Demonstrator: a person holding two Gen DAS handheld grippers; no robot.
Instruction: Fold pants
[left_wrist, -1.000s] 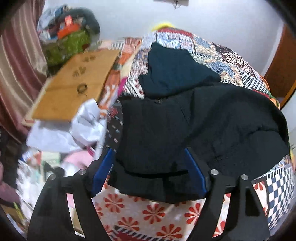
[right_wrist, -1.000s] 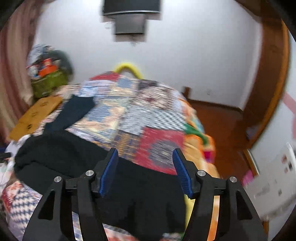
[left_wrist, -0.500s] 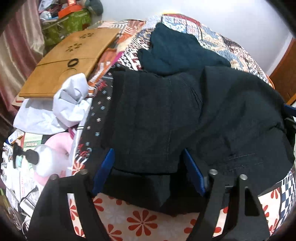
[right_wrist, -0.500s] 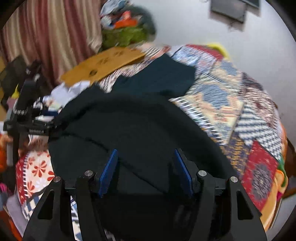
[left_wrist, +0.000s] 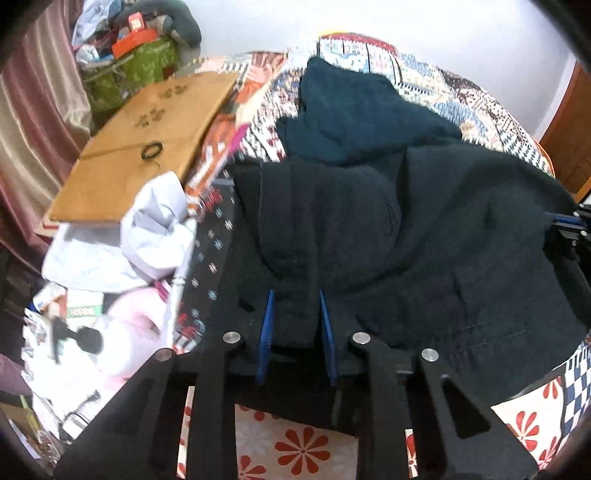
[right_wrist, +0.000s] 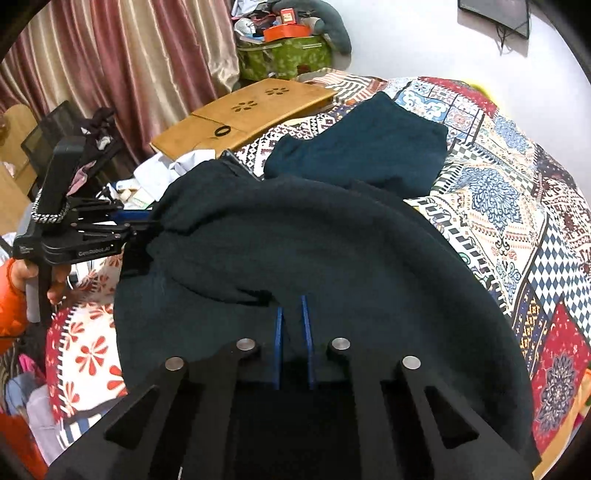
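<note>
Black pants (left_wrist: 443, 258) lie spread over the patchwork bedspread (right_wrist: 498, 184). My left gripper (left_wrist: 296, 321) sits at their near left edge; its jaws are closing, and a bunched fold of the black fabric fills the narrow gap between the blue pads. The right wrist view shows the same gripper (right_wrist: 144, 218) biting the pants' left corner, with a person's hand (right_wrist: 55, 280) on its handle. At the near edge of the pants (right_wrist: 332, 258), my right gripper (right_wrist: 292, 325) is shut on a thin pinch of fabric. Its tip (left_wrist: 565, 221) shows at the pants' right edge.
A folded dark teal garment (right_wrist: 369, 147) lies beyond the pants. A wooden lap table (left_wrist: 147, 147) with a black ring rests at the bed's left side, white cloth (left_wrist: 155, 229) crumpled below it. A green bag (right_wrist: 288, 55) and curtains stand at the back left.
Both pairs of jaws have narrowed from wide open onto the pants' fabric. The right gripper swung left and tipped down from facing the wall to the pants' near edge.
</note>
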